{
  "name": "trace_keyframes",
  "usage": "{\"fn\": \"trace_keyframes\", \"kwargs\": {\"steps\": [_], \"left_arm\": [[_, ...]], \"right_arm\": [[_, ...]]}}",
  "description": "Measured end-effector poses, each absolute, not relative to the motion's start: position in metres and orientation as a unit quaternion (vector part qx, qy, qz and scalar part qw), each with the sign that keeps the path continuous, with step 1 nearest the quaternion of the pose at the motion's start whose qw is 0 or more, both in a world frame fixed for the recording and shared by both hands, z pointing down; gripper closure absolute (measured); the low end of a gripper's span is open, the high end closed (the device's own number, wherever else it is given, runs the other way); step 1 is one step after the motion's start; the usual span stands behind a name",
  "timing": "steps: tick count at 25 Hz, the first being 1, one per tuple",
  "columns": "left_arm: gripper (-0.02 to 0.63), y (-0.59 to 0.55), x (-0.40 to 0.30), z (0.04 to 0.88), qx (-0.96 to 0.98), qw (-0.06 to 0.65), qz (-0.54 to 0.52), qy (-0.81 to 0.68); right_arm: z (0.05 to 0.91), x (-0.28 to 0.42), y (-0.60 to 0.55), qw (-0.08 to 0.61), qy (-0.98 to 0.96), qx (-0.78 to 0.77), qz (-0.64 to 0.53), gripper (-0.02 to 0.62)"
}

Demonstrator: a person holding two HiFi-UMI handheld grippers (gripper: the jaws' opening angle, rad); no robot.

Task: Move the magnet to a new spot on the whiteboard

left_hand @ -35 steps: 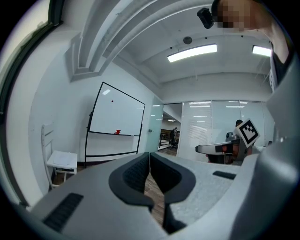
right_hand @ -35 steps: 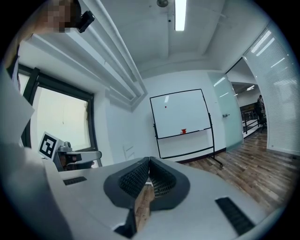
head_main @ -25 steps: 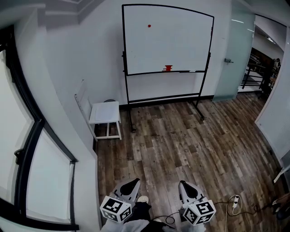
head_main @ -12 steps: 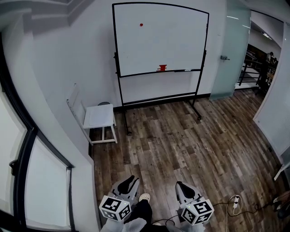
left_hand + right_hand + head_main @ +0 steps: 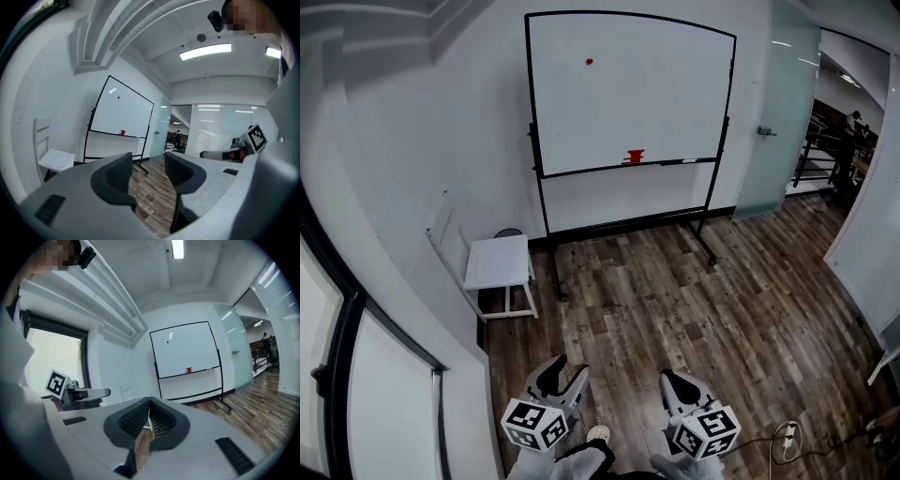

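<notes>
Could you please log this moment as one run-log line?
magnet: high on whiteboard, untouched | left gripper: jaws just opened, empty | right gripper: shut, empty

- This is an office or meeting room, bare and white-walled.
- A large whiteboard in a black frame on a floor stand is set against the far wall.
- A frosted glass door stands beside it, with slatted glass partitions elsewhere.
- There are long ceiling strip lights, a grey-brown wood-plank floor, a small white chair and dark-framed windows.
</notes>
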State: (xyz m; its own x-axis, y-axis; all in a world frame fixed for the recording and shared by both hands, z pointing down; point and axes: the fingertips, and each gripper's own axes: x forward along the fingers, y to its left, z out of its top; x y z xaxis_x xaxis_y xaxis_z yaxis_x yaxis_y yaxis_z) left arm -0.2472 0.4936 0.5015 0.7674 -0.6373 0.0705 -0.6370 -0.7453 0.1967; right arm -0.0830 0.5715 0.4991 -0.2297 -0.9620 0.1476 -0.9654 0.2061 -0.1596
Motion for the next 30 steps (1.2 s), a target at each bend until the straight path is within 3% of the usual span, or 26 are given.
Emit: {"fn": "trace_keyframes", "kwargs": {"steps": [20,30], "left_arm": [[0.376,0.344,-0.238,0.496,0.942,0.093,0.005,-0.324],[0.376,0.333,-0.245,0.507,0.946,0.098,0.019,-0.308]], "right_arm": [[0.497,-0.062,0.423,0.006,-0.759,0.642,0.108,0.569],[0.509,-0.065,0.405,-0.009,-0.731,0.668,0.135,0.569]]}}
